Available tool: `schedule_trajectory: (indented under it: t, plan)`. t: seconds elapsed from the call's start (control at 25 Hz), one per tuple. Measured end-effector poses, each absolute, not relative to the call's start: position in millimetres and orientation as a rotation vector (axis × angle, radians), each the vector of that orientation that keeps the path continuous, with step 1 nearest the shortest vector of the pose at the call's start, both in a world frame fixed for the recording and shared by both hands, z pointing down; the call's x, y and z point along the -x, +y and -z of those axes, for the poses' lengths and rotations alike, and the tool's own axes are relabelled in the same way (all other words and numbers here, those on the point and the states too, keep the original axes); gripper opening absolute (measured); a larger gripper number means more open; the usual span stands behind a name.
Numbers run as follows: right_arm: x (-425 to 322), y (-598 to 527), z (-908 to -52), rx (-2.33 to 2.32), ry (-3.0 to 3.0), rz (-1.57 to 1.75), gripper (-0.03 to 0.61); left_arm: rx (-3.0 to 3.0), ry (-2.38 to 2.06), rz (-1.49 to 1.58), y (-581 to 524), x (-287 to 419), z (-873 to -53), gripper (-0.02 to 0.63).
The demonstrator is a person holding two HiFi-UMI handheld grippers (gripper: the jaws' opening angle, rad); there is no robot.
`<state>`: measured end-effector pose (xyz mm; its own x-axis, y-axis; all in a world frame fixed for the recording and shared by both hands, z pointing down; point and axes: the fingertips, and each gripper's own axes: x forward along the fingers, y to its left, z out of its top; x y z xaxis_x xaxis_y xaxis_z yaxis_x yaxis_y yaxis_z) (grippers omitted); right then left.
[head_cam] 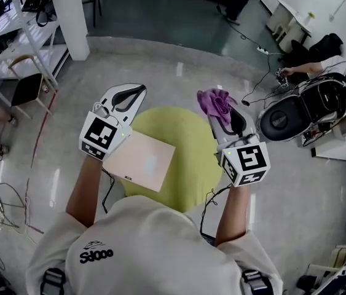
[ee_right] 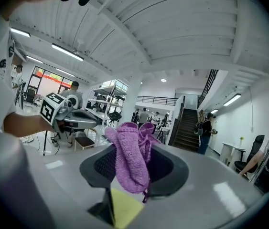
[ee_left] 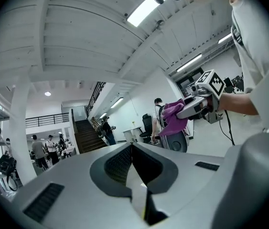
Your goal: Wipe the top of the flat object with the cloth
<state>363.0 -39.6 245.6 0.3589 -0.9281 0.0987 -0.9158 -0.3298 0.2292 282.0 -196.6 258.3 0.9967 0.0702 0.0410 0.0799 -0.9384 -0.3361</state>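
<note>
The flat board (head_cam: 142, 161) lies on the round yellow-green bench (head_cam: 188, 134), at its left edge, corners skewed and one poking past the rim towards the person. The purple cloth (head_cam: 216, 102) is pinched in the fingers of the right gripper (head_cam: 220, 117), held high over the bench's far right edge. So the board sits down and to the left of the cloth, nearer the person. The left gripper (head_cam: 134, 93) is closer to it, above its far-left corner, fingers together and empty.
</note>
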Motion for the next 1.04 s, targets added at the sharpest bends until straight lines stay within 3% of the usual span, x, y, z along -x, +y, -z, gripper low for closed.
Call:
schedule_trajectory:
  t: [1.04]
  plan:
    - [-352, -22, -261, -2.340, -1.671, 0.007, 0.153, 2.799, -0.182, 0.110, -163, -274, -277, 0.006]
